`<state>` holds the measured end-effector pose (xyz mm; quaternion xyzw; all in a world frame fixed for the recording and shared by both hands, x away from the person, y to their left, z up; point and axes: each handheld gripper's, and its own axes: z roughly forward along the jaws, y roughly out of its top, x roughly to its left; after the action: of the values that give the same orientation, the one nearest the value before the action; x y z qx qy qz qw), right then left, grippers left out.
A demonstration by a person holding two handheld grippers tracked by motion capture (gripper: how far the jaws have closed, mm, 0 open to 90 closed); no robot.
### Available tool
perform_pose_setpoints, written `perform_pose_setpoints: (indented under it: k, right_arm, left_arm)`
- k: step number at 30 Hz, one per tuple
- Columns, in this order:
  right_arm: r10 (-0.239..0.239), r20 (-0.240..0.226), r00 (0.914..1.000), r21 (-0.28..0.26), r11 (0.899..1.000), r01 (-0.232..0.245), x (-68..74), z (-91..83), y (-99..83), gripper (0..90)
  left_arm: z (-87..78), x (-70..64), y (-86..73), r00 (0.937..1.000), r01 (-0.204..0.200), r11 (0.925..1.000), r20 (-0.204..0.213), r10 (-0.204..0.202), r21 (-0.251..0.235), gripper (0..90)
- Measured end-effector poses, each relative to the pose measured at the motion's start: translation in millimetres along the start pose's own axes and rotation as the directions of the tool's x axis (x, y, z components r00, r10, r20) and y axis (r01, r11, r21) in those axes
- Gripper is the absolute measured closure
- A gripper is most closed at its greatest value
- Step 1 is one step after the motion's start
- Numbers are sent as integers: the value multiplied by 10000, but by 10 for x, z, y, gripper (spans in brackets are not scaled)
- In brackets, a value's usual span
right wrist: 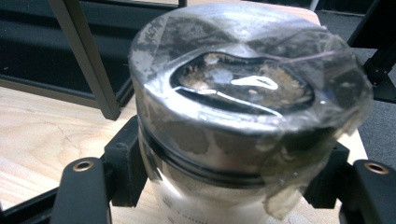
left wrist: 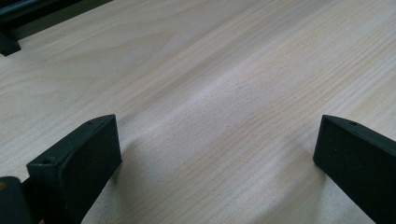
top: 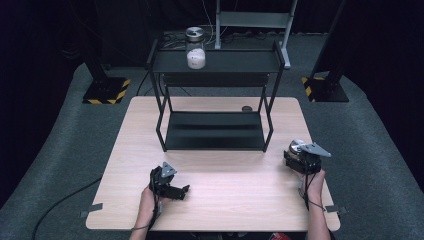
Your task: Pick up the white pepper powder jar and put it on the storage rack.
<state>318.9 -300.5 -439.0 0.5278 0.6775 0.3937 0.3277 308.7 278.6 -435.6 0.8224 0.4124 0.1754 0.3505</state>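
Observation:
A glass jar [right wrist: 243,93] with a silver lid wrapped in worn clear tape stands on the wooden table [top: 220,200] near its right edge. My right gripper [right wrist: 229,175] is shut on it, one jaw on each side just below the lid. From above, this jar [top: 296,146] sits at the front of the right gripper [top: 300,156]. A second jar [top: 195,50], holding white powder, stands on the top shelf of a black rack [top: 215,61]. My left gripper [top: 181,191] rests at the front left of the table, open, with bare wood between its jaws [left wrist: 217,140].
The black two-tier rack's lower shelf [top: 215,131] lies low over the middle of the table. A small dark round object [top: 246,108] lies behind the rack's right rear leg. Dark stands with yellow-striped bases [top: 106,91] are on the grey floor beyond.

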Motion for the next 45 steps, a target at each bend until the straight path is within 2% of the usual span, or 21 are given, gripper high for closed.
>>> perform_pose_setpoints:
  k: [9,19,31,45]
  right_arm:
    - [34,-116,9999,-1,10000,-34,1,-47,27,299]
    - [-288,-426,9987,104,9995,292,35,-83,94,299]
    - [-960,-895,9913,46,9953,968,206,-66,202,299]
    - [-1259,-1456,9813,97,9916,1287,370,43,283,299]
  left_arm:
    - [0,-3,-1,10000,-6,10000,-9,6,-5,1]
    - [0,1,0,10000,-1,10000,6,1,-1,1]
    - [0,2,-1,10000,-5,10000,9,5,-9,1]
    - [0,3,0,10000,2,10000,12,-2,0,1]
